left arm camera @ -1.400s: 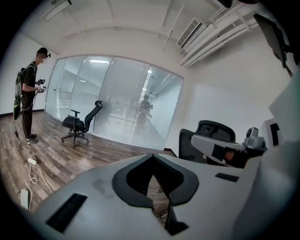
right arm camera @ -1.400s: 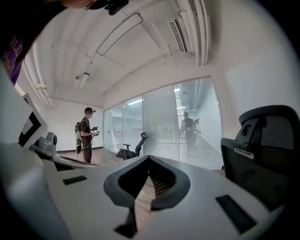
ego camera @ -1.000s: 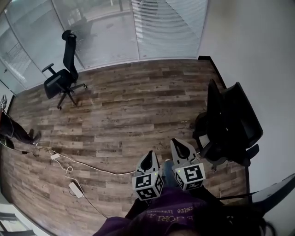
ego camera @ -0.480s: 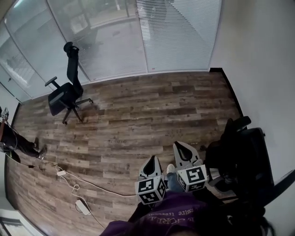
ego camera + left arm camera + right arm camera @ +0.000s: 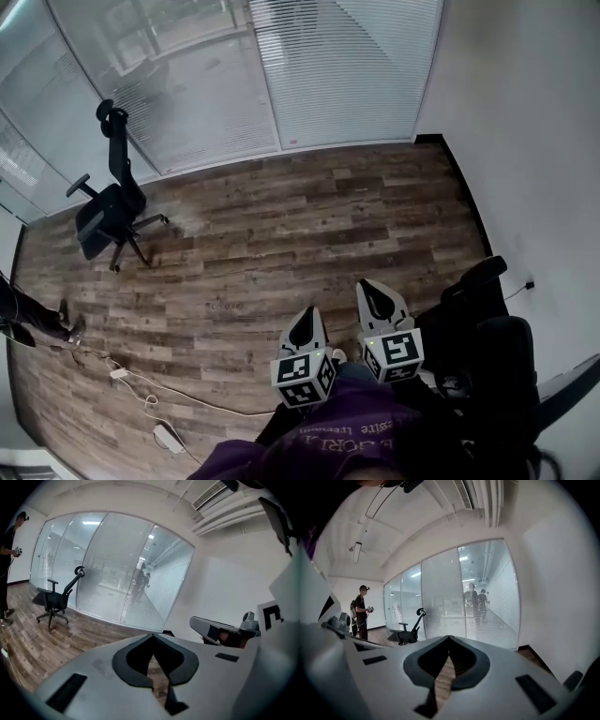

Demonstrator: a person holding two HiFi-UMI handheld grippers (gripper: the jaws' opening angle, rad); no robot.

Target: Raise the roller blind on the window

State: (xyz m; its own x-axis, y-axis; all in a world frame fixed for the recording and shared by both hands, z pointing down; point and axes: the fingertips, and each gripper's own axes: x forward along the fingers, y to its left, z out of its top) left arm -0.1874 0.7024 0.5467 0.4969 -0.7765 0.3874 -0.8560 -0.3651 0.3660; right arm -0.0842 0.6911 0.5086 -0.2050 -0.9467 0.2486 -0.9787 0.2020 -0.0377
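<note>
A lowered blind with fine horizontal slats (image 5: pixel 347 66) covers the right glass panel of the window wall across the room; it also shows in the left gripper view (image 5: pixel 150 597) and the right gripper view (image 5: pixel 492 606). My left gripper (image 5: pixel 305 323) and right gripper (image 5: pixel 375 295) are held low and side by side in front of my body, over the wood floor, far from the blind. Both point toward the window. Each is shut, tips touching, with nothing between the jaws (image 5: pixel 151 634) (image 5: pixel 449 637).
A black office chair (image 5: pixel 103 202) stands at the left by the glass. Another black chair (image 5: pixel 487 328) is close on my right by the white wall (image 5: pixel 525 141). Cables and a power strip (image 5: pixel 169 436) lie on the floor at lower left. A person (image 5: pixel 361 611) stands at the far left.
The head view has shifted: the window and blind fill more of the top, and the right chair has slid lower. Both grippers keep their place, shut.
</note>
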